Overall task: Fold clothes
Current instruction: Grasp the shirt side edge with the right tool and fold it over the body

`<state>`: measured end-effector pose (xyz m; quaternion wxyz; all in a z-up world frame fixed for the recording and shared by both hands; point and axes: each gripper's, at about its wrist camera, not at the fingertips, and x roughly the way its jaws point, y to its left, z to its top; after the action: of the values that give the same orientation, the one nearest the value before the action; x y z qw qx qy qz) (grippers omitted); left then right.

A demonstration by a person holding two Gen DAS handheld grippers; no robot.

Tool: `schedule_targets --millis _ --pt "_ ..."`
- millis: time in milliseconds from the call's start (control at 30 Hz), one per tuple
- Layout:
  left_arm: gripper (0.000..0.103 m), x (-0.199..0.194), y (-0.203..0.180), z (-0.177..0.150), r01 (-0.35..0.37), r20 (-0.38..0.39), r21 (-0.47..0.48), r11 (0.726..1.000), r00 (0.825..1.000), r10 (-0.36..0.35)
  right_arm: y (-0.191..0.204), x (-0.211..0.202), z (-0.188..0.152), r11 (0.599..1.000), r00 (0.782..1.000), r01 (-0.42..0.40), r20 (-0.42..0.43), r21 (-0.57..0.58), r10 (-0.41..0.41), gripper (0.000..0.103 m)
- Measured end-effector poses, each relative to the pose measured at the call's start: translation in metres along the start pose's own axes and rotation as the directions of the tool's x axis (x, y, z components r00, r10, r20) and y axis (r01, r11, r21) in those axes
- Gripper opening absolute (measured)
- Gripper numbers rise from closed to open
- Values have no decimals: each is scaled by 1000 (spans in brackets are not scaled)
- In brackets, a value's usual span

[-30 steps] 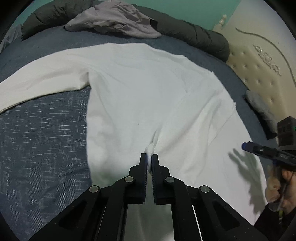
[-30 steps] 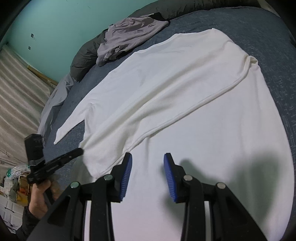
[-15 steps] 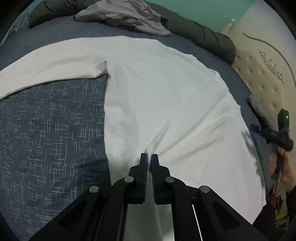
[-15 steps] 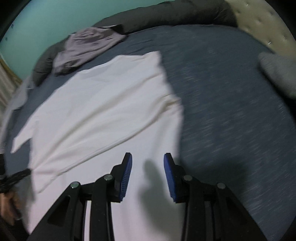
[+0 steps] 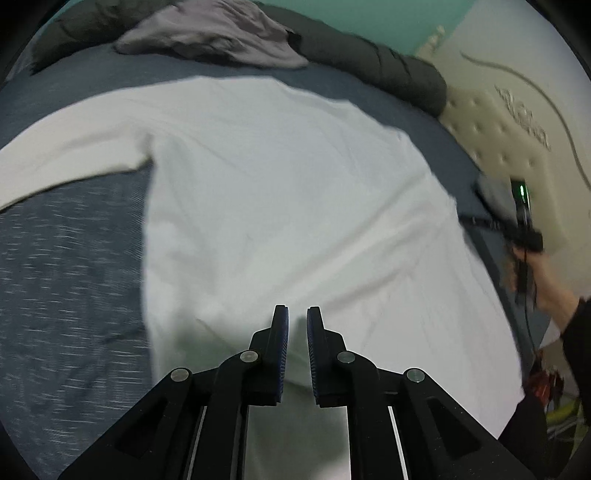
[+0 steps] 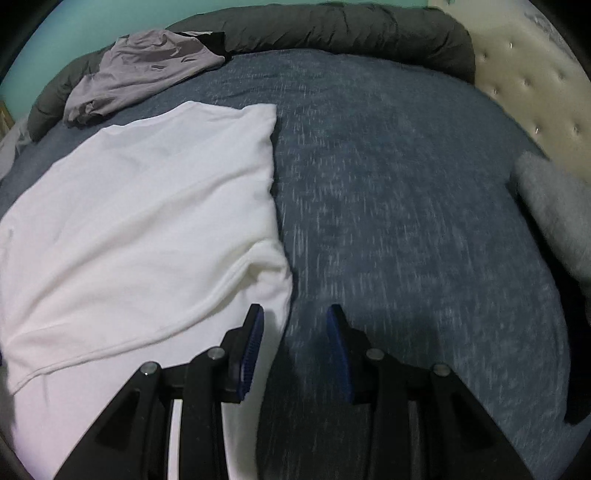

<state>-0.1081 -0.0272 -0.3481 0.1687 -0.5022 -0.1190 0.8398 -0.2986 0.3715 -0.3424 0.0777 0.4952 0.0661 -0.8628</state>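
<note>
A white long-sleeved shirt (image 5: 277, 192) lies spread flat on a blue bedspread (image 5: 66, 277), one sleeve (image 5: 66, 158) stretching out to the left. My left gripper (image 5: 297, 314) hovers over the shirt's near part. Its jaws are opening, a narrow gap apart, and no cloth is pinched between them. In the right wrist view the shirt (image 6: 147, 221) fills the left half, a sleeve folded across it. My right gripper (image 6: 295, 314) stands open above the shirt's right edge, one finger over the cloth and the other over the bedspread (image 6: 406, 221), holding nothing.
A crumpled lilac-grey garment (image 6: 147, 70) lies at the far side against a dark rolled duvet (image 6: 332, 29). A cream tufted headboard (image 6: 535, 85) runs along the right, with a grey fluffy cushion (image 6: 546, 206) beside it. A person's hand (image 5: 532, 280) shows at the right.
My left gripper let go of the pinched fold of shirt, which dropped flat. My right gripper swung right, from over the shirt's middle to its right edge.
</note>
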Motion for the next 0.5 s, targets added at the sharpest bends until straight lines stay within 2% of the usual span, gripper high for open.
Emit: schedule_targets --millis 133,267,333,367,400,500 --pt "11 20 -5 -3 -15 -46 23 1000 999 16 2 12 8 1000 1000 -2 -7 -15 2 35" --pt "11 31 -3 1 -18 -60 17 1000 998 19 1 19 12 1000 1000 7 -1 -23 -7 33" --pt "11 34 -3 1 -22 -69 19 1000 997 24 0 19 13 1000 1000 -22 4 -14 23 15" --pt "11 36 -3 1 -25 -73 22 999 997 26 1 19 14 1000 1000 -19 11 -21 19 13" --pt "11 37 -3 0 -26 -76 22 999 997 27 2 18 14 999 1000 -15 17 -28 15 7" --pt "11 37 -2 -1 -26 -84 15 1000 996 28 -2 11 12 999 999 5 52 -46 -3 6"
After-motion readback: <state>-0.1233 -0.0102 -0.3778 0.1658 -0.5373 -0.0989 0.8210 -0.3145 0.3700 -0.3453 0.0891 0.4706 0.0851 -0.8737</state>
